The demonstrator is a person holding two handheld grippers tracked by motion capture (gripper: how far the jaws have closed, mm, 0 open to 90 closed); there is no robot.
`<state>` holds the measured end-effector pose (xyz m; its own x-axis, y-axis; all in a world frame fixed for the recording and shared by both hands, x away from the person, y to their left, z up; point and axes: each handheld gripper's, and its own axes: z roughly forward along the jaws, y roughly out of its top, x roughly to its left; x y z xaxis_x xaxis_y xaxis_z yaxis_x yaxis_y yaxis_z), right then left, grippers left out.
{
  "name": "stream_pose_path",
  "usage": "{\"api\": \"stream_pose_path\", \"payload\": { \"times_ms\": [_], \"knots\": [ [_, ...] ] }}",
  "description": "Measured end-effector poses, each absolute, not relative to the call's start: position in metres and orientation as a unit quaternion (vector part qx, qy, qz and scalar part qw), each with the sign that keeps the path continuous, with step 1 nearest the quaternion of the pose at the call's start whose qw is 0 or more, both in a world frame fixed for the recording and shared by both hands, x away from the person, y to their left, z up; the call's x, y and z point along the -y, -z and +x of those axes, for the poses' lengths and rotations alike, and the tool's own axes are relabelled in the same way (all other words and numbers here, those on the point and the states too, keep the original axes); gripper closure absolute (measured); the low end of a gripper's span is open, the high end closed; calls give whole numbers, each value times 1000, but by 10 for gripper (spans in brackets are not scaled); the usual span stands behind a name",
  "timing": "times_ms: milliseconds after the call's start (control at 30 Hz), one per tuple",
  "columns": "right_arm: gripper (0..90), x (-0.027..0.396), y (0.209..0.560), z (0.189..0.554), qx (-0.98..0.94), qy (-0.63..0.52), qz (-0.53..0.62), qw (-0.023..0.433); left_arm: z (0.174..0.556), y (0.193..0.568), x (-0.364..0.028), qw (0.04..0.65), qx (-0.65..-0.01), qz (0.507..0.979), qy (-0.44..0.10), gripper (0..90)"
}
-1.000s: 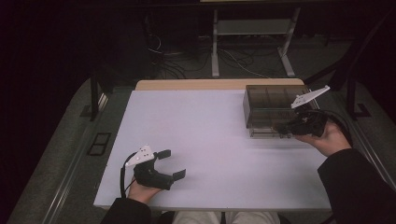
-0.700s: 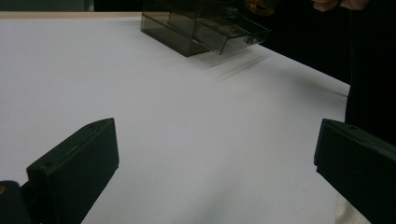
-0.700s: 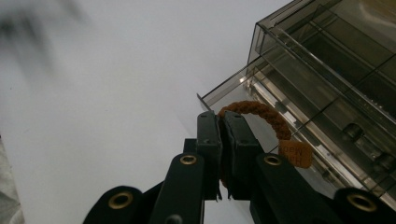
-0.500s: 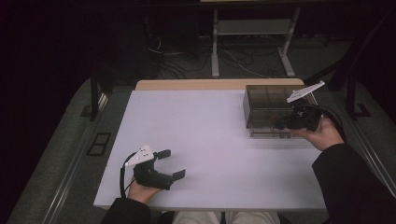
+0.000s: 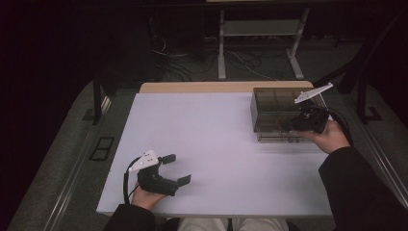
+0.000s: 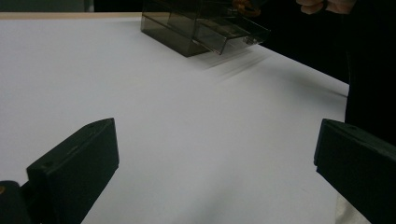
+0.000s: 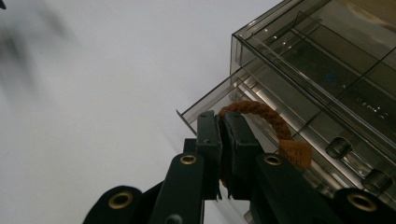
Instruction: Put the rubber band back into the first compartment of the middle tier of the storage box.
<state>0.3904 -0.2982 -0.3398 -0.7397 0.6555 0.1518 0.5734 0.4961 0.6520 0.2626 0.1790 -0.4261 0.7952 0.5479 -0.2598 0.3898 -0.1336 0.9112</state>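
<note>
From above, the left claw (image 5: 175, 169) rests on the white tabletop (image 5: 226, 144), jaws spread, while the right claw (image 5: 292, 126) reaches into the smoky plastic drawer box (image 5: 279, 113). Along the left claw (image 6: 215, 154), the box (image 6: 201, 28) stands far ahead. Along the right claw (image 7: 223, 140), the jaws pinch a brown rope loop (image 7: 254, 112) with an orange tag (image 7: 295, 154) over the open drawer (image 7: 219, 95).

White table (image 5: 216, 139); smoky clear box (image 5: 274, 113); rust-brown braided ring (image 7: 254, 112) with an orange tag (image 7: 295, 154); black grippers (image 5: 163, 173) with brass rivets; light-grey plates; black sleeves
</note>
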Motion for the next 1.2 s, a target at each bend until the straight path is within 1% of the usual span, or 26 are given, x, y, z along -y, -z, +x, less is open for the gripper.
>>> {"api": "stream_pose_path", "payload": {
  "times_ms": [300,1200],
  "knots": [
    [844,295,352,396,-857,-359,365,54,262,426,-179,579,-312,750,-68,0],
    [844,286,371,404,-854,-359,373,59,263,426,-179,579,-312,750,-68,0]
  ]
}}
